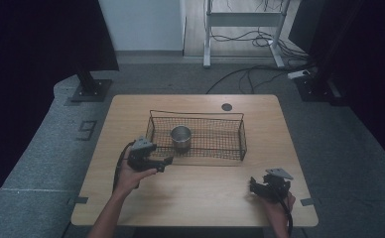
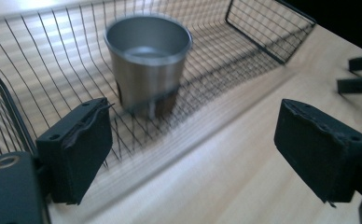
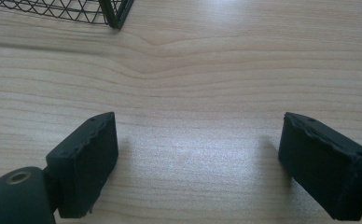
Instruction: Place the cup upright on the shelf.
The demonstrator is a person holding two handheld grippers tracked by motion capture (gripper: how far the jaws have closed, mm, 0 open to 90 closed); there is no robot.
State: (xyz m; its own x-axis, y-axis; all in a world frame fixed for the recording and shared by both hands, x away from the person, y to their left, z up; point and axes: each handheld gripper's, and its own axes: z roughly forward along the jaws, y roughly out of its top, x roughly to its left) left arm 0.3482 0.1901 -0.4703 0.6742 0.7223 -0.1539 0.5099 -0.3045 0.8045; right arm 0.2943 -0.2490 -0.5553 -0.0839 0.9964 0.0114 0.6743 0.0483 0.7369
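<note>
high view: wooden table [image 1: 195, 193] with a black wire basket [image 1: 196, 148] sitting at its middle, long side running left to right. a steel cup [image 1: 181, 138] stands upright inside the basket, in its left half. the left gripper [image 1: 166, 162] is held in the person's left hand [image 1: 131, 176] just beside the basket's near left corner, jaws pointing right along the near wall, outside the basket, not touching the cup. the right gripper [image 1: 253, 184] is in the right hand [image 1: 276, 203] at the near right of the table, well apart from the basket, low over bare wood. a small dark round cap [image 1: 226, 106] sits in the tabletop at the far edge.

left gripper view: left gripper [image 2: 193, 140] jaws apart, nothing between them, bare table and the basket [image 2: 263, 32] wall under the gap. cup [image 2: 148, 60] upright behind the mesh, open top up, slightly blurred. right gripper's black jaw tips show at the far right edge.

right gripper view: right gripper [image 3: 198, 158] jaws wide apart, nothing between, bare wood grain [image 3: 193, 70] beneath. a corner of the basket [image 3: 114, 11] shows at the top left, well away from the jaws.
</note>
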